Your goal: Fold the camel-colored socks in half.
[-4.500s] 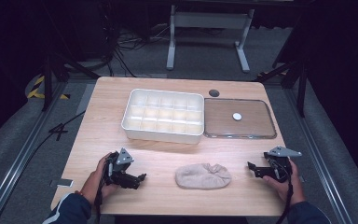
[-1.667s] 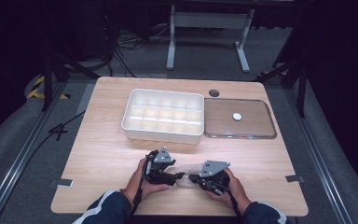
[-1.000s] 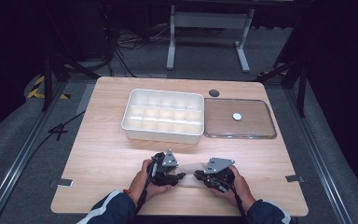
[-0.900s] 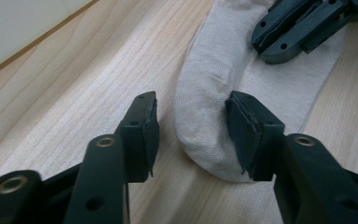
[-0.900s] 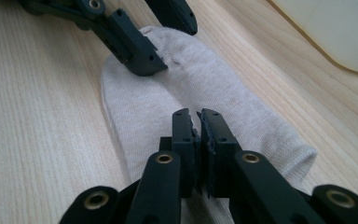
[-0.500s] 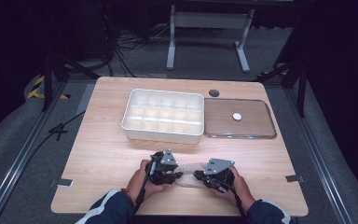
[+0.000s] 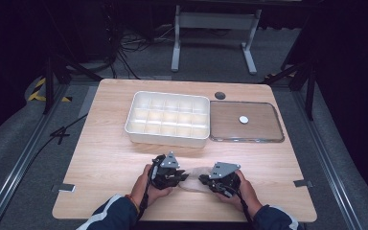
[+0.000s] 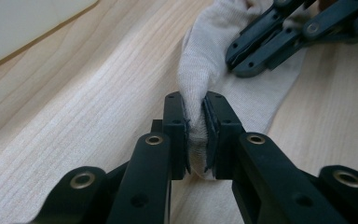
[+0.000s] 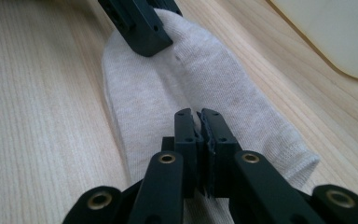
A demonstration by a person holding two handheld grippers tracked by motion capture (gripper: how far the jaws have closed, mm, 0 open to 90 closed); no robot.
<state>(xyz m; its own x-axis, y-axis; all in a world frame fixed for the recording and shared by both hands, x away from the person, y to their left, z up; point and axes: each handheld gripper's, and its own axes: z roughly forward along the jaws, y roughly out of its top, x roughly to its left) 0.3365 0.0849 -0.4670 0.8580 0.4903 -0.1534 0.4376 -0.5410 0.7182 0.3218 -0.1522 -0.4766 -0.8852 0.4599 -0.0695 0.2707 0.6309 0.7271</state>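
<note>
1. Left gripper (image 7: 181, 178): black body topped by a grey three-cornered plate; a black cable trailed back along the forearm.
2. Right gripper (image 7: 204, 179): matching black build, grey plate and cable.
3. Jaws: black linked bars with brass-coloured rivets and small dark screws.
4. Sleeves: dark blue with white panels; an orange band at the left wrist.

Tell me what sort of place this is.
Probably a lab or recording studio, not a home: a bare wooden table on grey carpet, dark surroundings, loose cables on the floor and hazard tape beside a metal rail.
</note>
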